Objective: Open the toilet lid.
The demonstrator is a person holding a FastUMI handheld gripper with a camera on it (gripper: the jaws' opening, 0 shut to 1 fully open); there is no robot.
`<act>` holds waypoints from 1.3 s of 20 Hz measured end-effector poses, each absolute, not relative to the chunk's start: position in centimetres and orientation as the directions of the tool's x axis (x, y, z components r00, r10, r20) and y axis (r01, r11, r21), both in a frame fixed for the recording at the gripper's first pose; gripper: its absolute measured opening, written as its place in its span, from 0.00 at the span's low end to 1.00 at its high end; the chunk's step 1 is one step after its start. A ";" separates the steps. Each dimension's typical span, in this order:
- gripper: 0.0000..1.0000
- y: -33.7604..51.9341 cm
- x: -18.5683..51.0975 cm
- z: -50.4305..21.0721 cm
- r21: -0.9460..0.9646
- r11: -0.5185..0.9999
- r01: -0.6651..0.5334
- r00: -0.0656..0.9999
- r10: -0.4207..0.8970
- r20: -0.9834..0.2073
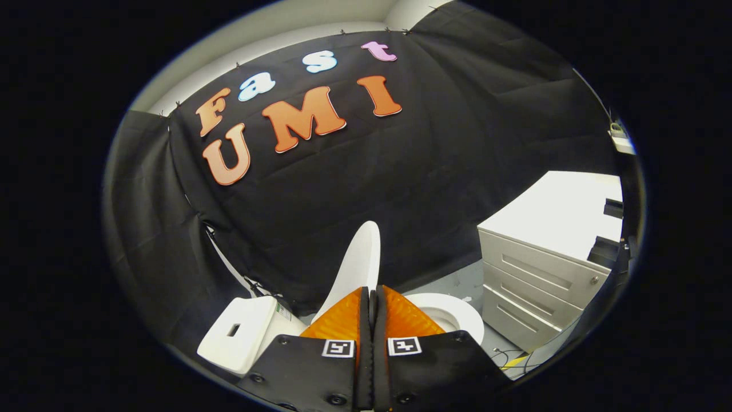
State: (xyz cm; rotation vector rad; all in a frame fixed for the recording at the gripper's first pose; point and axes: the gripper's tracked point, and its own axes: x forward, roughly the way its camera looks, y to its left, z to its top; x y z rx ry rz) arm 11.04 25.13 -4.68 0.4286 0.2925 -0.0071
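Observation:
The white toilet lid (359, 260) stands raised, nearly upright and seen edge-on, rising just beyond my fingertips. Its lower part is hidden behind the orange fingers (343, 323). My gripper (373, 294) is shut, with the two fingers pressed together and nothing visible between them. I cannot tell whether the tips touch the lid. The white tank (240, 337) with its flush button lies to the left of the fingers. The open seat and bowl (452, 317) show to their right.
A white drawer cabinet (534, 274) stands to the right of the toilet, close to the bowl. Cables (514, 360) lie on the grey floor in front of it. Black cloth walls the booth behind and to the left.

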 end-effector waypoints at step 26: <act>0.08 42.2 9.7 5.4 0.239 0.960 -0.144 0.965 0.190 -0.183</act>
